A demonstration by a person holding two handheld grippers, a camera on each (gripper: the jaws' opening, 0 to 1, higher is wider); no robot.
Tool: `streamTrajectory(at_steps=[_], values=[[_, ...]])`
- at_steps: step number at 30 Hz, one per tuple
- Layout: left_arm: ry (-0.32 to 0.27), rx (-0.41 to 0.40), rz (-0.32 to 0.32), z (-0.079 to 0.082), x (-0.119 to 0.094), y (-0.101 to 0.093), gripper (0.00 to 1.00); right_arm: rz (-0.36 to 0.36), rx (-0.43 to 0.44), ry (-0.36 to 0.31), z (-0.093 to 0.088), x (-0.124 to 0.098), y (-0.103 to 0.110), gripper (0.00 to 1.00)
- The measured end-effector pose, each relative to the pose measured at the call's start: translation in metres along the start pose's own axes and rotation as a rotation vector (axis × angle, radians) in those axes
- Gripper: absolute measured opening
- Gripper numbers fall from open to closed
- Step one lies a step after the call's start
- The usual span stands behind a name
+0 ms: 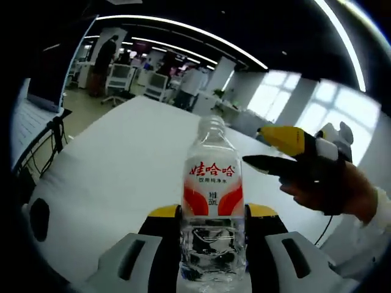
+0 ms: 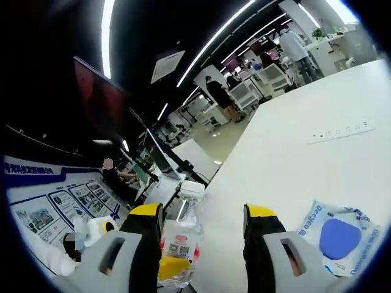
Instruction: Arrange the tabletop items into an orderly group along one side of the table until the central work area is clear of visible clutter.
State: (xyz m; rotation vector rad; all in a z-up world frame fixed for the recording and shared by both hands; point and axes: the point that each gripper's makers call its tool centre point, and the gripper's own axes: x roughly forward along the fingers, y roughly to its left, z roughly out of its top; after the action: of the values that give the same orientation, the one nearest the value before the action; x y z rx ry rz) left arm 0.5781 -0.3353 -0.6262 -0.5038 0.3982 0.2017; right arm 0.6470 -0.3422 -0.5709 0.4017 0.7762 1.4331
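A clear water bottle (image 1: 212,201) with a red and white label stands upright between the yellow-tipped jaws of my left gripper (image 1: 212,212), which is shut on its lower body. My right gripper (image 1: 259,148), held by a hand, hovers open just right of the bottle's shoulder. In the right gripper view, my right gripper (image 2: 203,210) is open, and the same bottle (image 2: 181,235) with a white cap sits close ahead by the left jaw. A blue and white packet (image 2: 337,237) lies flat on the white table (image 2: 293,165), right of the right jaw.
A white power strip (image 2: 342,130) lies farther out on the table. The long white tabletop (image 1: 122,159) stretches ahead of the bottle. A dark monitor (image 1: 46,73) stands past its left edge. People, chairs and desks are in the office beyond.
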Motion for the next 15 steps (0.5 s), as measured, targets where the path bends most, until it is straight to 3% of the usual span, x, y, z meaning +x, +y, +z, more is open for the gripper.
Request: streamTrajectory(at_steps=[6,11,15], values=[[-0.004,0.004,-0.026,-0.002,-0.001,-0.004,0.37,0.039,0.030,0.001,0.000,0.008,0.013,0.50],[-0.011,0.036,-0.057,-0.002,-0.004,-0.012,0.37,0.033,0.015,0.058,-0.011,0.019,0.008,0.50],[-0.015,0.042,-0.069,-0.002,-0.008,-0.014,0.37,0.043,0.031,0.055,-0.009,0.023,0.009,0.50]])
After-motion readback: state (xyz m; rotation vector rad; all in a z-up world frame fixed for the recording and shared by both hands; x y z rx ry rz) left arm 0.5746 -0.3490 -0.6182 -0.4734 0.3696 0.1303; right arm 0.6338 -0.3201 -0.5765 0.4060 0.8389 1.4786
